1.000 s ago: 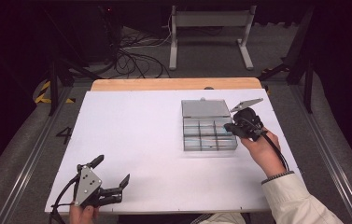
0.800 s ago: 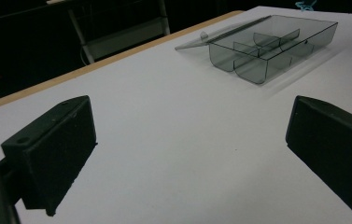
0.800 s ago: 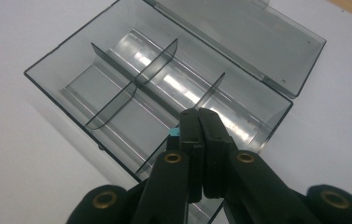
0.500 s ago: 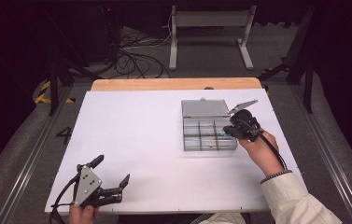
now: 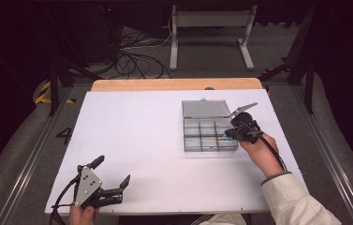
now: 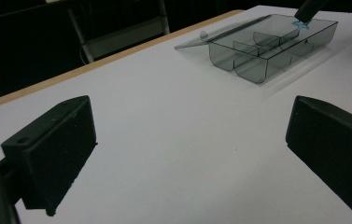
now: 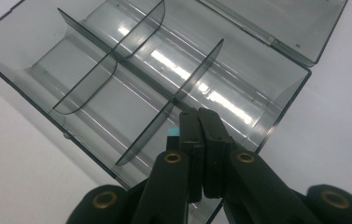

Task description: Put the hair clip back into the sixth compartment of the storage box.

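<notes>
**A:** Since we read the high view from its left edge, what comes first?

**B:** The left gripper (image 5: 113,183), at the lower left of the frame. Its jaws are spread wide with nothing between them, and it sits low over the white table (image 5: 136,136), well apart from the work. I judge it is parked there to leave the other hand room.

**A:** And moving right?

**B:** Bare table, then the smoky transparent plastic organiser box (image 5: 210,136) right of centre. Its hinged lid (image 5: 206,108) lies folded back flat toward the top of the frame, so every compartment stands open from above.

**A:** Then the right gripper?

**B:** The right gripper (image 5: 229,133) reaches over the box's right end, the person's hand (image 5: 258,150) behind it at the box's right edge. In the right gripper view its jaws are pressed together on a small flat turquoise piece (image 7: 174,132), of which a corner peeks out at the jaws' left side.

**A:** Where is that piece relative to the box?

**B:** At the upper right of the left gripper view it (image 6: 300,24) looks star-shaped and hangs at the rim of the box's end, above a compartment. Whether it touches the wall, I cannot tell.

**A:** Why held like that?

**B:** My reading: pinched by its edge at the jaw tips so it can pass between the dividers (image 7: 169,107).
</notes>
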`<state>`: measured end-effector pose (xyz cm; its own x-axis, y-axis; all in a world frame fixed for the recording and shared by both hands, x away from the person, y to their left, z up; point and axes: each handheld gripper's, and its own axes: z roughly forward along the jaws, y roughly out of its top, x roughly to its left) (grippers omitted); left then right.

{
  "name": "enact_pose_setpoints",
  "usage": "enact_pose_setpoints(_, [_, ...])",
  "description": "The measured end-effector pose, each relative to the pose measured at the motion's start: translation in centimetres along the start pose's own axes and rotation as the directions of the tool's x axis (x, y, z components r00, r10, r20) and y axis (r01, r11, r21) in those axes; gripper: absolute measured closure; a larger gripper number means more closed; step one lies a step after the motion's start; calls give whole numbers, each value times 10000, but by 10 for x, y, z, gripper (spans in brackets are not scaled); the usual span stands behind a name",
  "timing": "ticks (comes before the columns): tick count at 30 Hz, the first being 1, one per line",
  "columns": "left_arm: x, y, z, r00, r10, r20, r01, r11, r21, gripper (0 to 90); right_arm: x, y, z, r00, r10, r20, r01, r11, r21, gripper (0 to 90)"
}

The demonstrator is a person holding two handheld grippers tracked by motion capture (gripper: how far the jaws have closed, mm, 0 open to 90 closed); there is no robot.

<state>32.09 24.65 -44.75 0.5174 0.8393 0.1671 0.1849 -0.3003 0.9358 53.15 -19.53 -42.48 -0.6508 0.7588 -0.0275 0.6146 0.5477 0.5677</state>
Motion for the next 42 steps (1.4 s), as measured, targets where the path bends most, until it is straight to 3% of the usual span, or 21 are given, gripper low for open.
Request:
enact_pose_setpoints(25, [0, 0, 0, 10000, -8, 5, 8, 10000, 16, 25, 1, -2, 14, 10000, -69, -60, 72, 9982, 591, 895])
enact_pose_setpoints(42, [0, 0, 0, 10000, 2, 14, -2, 10000, 24, 24, 2, -2, 17, 9999, -122, -102, 128, 9979, 636, 889])
